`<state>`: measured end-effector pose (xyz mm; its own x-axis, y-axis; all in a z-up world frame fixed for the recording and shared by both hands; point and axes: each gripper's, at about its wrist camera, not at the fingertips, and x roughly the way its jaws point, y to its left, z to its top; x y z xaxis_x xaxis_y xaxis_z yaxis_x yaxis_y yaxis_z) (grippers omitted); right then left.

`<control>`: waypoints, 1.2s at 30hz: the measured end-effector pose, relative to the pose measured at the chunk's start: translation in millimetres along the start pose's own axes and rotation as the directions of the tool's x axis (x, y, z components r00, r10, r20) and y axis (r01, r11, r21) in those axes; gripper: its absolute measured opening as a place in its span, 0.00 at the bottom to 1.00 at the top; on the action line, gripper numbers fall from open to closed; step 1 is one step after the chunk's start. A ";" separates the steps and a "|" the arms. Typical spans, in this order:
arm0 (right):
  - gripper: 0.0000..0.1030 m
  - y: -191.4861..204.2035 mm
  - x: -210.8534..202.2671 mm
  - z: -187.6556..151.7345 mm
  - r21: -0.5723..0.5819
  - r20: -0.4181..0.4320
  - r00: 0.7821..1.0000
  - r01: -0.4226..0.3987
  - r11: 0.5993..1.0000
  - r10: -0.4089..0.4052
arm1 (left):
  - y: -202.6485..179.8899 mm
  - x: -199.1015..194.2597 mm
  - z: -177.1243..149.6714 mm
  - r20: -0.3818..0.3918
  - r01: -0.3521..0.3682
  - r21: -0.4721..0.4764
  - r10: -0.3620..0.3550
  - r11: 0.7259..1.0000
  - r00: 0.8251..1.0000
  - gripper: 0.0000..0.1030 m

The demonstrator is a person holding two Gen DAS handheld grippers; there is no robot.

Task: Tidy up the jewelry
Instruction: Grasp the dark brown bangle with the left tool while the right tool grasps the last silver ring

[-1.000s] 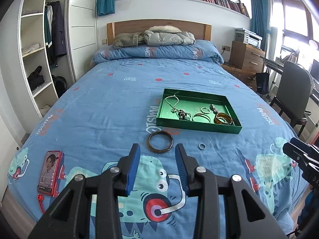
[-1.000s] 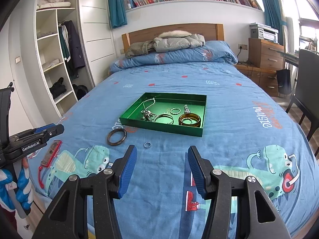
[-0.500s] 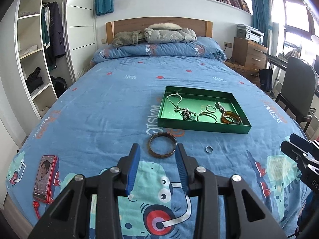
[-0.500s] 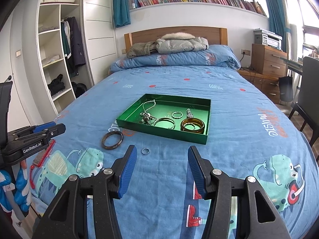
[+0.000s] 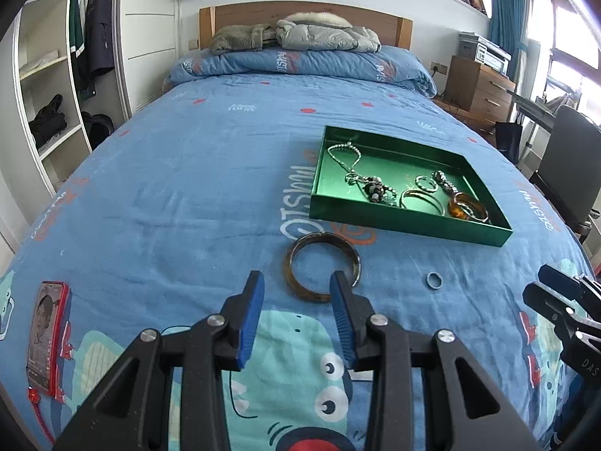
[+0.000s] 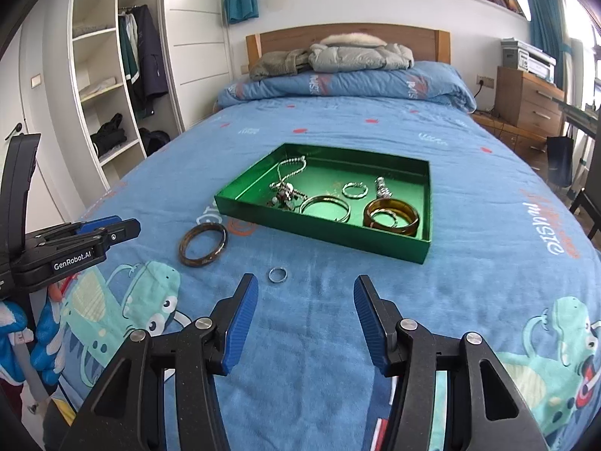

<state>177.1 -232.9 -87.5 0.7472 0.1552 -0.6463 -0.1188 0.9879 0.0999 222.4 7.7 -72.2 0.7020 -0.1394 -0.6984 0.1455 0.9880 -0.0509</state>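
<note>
A green tray (image 5: 405, 225) (image 6: 323, 231) lies on the blue bedspread and holds a bead necklace (image 5: 351, 165), thin bangles (image 5: 420, 201), a small ring and an amber bangle (image 6: 390, 216). A dark brown bangle (image 5: 323, 263) (image 6: 203, 244) and a small silver ring (image 5: 434, 281) (image 6: 278, 274) lie loose on the bedspread in front of the tray. My left gripper (image 5: 296, 289) is open and empty, its right finger overlapping the brown bangle's near rim. My right gripper (image 6: 306, 293) is open and empty, just short of the silver ring.
A red phone (image 5: 47, 334) lies on the bed at the near left. Jackets (image 5: 296, 35) rest on the pillow by the headboard. A wardrobe (image 6: 112, 86) stands left of the bed, a wooden dresser (image 6: 529, 99) and a chair (image 5: 567, 158) to the right.
Both grippers have moved forward and lower toward the bed. The brown bangle now lies at the left gripper's fingertips, and the silver ring sits closer to the right gripper.
</note>
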 end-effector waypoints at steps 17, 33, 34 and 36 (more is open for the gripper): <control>0.39 8.5 110.4 3.4 -0.041 -0.171 0.977 -0.136 0.990 0.127 | 7.2 91.1 -1.1 -0.136 0.042 -0.013 -0.043 0.999 0.990 0.33; 0.19 17.6 109.7 -0.8 -0.093 -0.183 0.974 -0.152 0.984 0.133 | -22.1 82.5 0.1 -0.094 -0.043 0.064 0.049 0.997 0.994 0.07; 0.19 17.5 106.6 -1.5 -0.090 -0.177 0.975 -0.152 0.984 0.135 | -23.1 78.3 0.2 -0.086 -0.054 0.070 0.060 0.996 0.994 0.07; 0.19 16.0 98.2 -3.0 -0.078 -0.166 0.976 -0.153 0.985 0.139 | -24.5 69.3 1.1 -0.076 -0.063 0.076 0.069 0.995 0.995 0.07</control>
<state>246.6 -201.8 -151.6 0.6041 0.2884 -0.7429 -0.2830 0.9491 0.1383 268.2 -26.2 -118.6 0.6552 -0.0653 -0.7527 0.1535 0.9870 0.0481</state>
